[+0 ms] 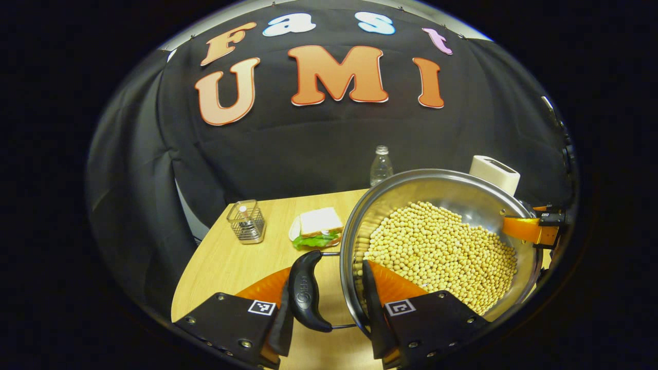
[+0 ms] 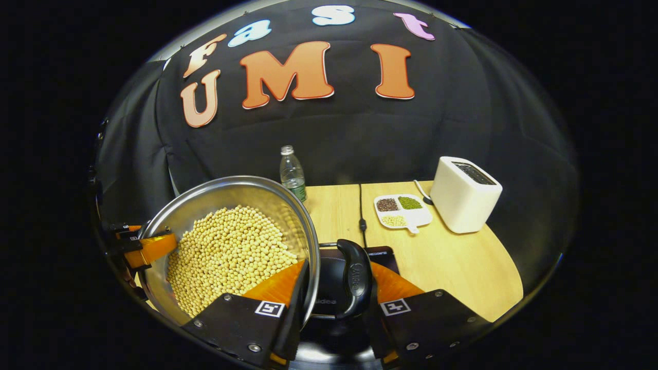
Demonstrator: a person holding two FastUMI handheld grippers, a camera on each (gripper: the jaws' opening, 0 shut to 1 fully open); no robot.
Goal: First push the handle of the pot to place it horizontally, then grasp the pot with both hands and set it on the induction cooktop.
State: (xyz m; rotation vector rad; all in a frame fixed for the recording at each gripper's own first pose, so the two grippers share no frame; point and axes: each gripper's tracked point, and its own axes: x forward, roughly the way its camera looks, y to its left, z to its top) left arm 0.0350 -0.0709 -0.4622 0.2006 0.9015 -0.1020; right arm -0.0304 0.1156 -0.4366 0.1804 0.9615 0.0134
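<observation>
- Left gripper view, bottom centre: the left gripper (image 1: 328, 303) straddles one side of the pot (image 1: 437, 241). One finger lies outside the black side handle (image 1: 307, 292), the other reaches over the steel rim into the bowl. Whether both fingers truly press is hard to judge; a gap of table shows between handle and rim.
- Right gripper view, bottom centre: the right gripper (image 2: 333, 303) straddles the other black handle (image 2: 354, 282) the same way, one finger inside the rim, one outside the handle. The contact itself is hidden by the finger bodies, so I cannot tell if it clamps.
- The pot fills the centre right of the left gripper view and the lower left of the right gripper view (image 2: 231, 246), heaped with pale soybeans (image 2: 229, 254). Its underside is out of sight.
- Below the right handle a dark glossy induction cooktop (image 2: 329, 303) shows, largely covered by gripper and pot; whether the pot rests on it cannot be made out.
- At each view's far edge the opposite gripper shows, cut off.
- Mid-distance on the wooden table (image 2: 462, 262): a sandwich on a plate (image 1: 317, 228), a wire holder (image 1: 247, 222), a divided dish of grains (image 2: 402, 209), a cable (image 2: 361, 208).
- Farthest: a clear bottle (image 2: 292, 173) and a white toaster (image 2: 465, 195) near the back edge.
</observation>
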